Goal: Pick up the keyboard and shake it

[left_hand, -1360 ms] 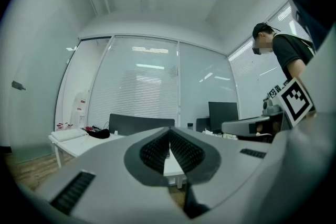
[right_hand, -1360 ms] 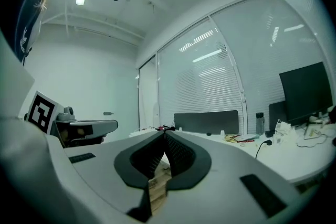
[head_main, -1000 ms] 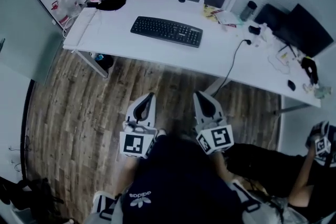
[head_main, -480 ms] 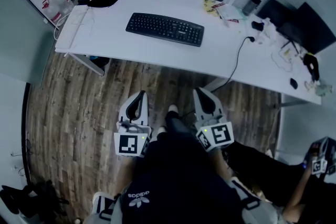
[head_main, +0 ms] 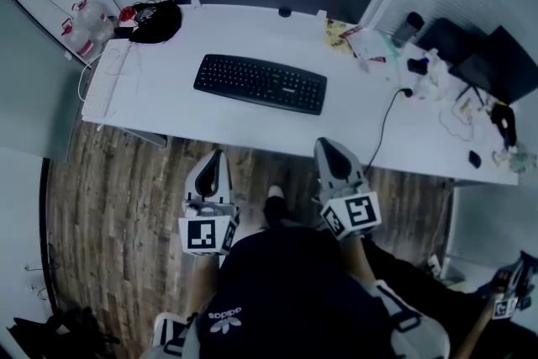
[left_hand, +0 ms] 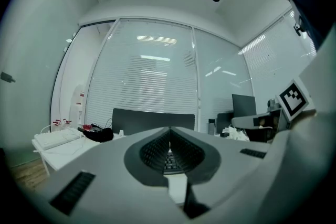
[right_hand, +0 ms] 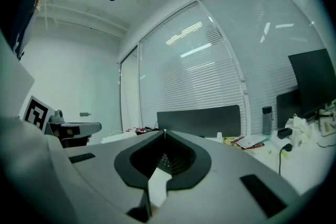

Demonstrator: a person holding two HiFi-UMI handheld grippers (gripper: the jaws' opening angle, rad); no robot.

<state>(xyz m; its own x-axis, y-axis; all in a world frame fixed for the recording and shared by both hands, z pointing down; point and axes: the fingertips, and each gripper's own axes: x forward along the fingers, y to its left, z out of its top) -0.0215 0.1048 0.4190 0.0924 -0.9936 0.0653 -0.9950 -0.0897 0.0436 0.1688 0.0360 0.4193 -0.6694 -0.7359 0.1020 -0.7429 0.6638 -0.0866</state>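
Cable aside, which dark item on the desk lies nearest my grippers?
The black keyboard, mid-desk near the front edge; the black bag and dark bottle sit along the back.

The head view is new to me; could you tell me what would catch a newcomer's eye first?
A black keyboard lies at the middle of the white desk. Nearer the camera, over the wood floor, the left tool and right tool point toward it, both shut and empty.
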